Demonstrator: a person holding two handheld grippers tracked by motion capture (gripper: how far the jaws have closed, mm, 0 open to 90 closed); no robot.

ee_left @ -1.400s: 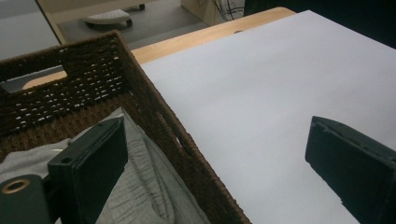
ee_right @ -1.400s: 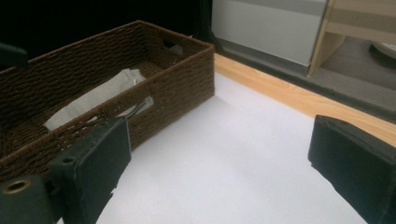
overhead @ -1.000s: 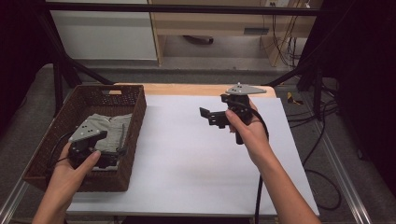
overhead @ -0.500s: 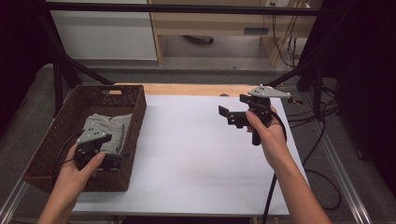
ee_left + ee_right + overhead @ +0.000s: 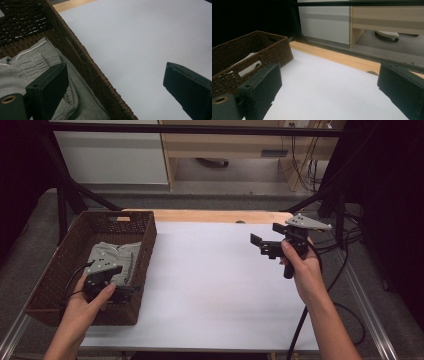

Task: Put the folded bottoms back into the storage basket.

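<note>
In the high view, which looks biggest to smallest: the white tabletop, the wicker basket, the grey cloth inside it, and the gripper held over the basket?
1. White tabletop
2. Wicker basket
3. Grey cloth
4. Left gripper, though it sits nearer the camera, so its rank against the cloth is unsure.

A folded grey garment with white piping is lying crumpled inside the brown wicker basket, sitting at the tabletop's left edge.

Open white table beside wicker basket wall

Left tongs hover over grey cloth in wicker basket.
</note>
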